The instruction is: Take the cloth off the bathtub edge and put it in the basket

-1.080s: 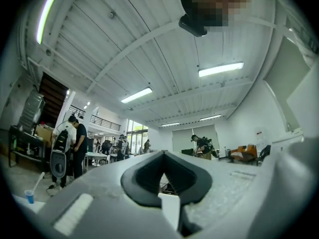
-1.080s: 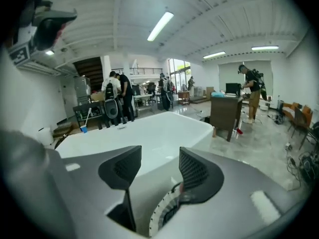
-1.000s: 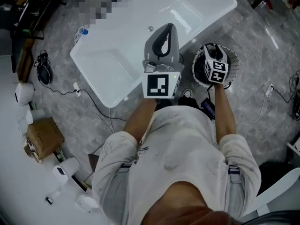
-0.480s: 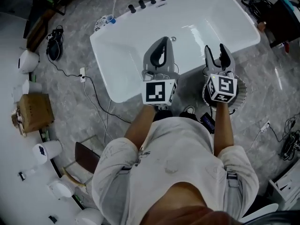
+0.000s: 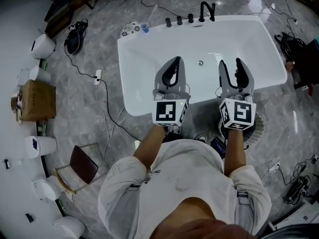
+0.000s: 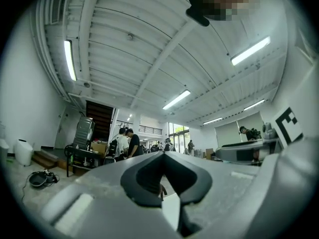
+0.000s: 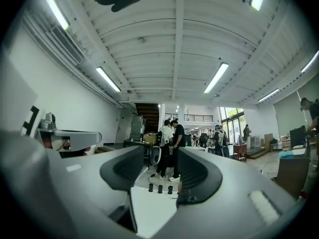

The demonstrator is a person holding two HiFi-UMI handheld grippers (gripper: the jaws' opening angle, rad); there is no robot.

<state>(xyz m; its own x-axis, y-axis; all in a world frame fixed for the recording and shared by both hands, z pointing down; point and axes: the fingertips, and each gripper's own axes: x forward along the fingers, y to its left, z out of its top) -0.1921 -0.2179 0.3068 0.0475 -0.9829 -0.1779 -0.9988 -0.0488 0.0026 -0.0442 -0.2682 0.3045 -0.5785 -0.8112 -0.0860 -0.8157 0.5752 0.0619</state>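
1. Left gripper point(image 5: 174, 59): I read the jaws as pressed tip to tip with nothing between them. It hangs over the near rim of the bathtub point(image 5: 149, 59).
2. Right gripper point(image 5: 231, 63): the jaws are apart and closing, and nothing is between them. Through the gap I see the white tub and the black taps point(image 5: 189, 18).
3. Bathtub: white, standing on a grey marbled floor, with the taps on its far rim.
4. Basket point(image 5: 257, 126): on the floor just beside the tub's near edge, under the right gripper's marker cube. Only part of its rim shows.
5. Cloth: I cannot tell where it lies, because the gripper hides the inside of the basket.
6. Cardboard box point(image 5: 36, 99) and chair point(image 5: 82, 166): on the floor to the left, well apart from the tub.
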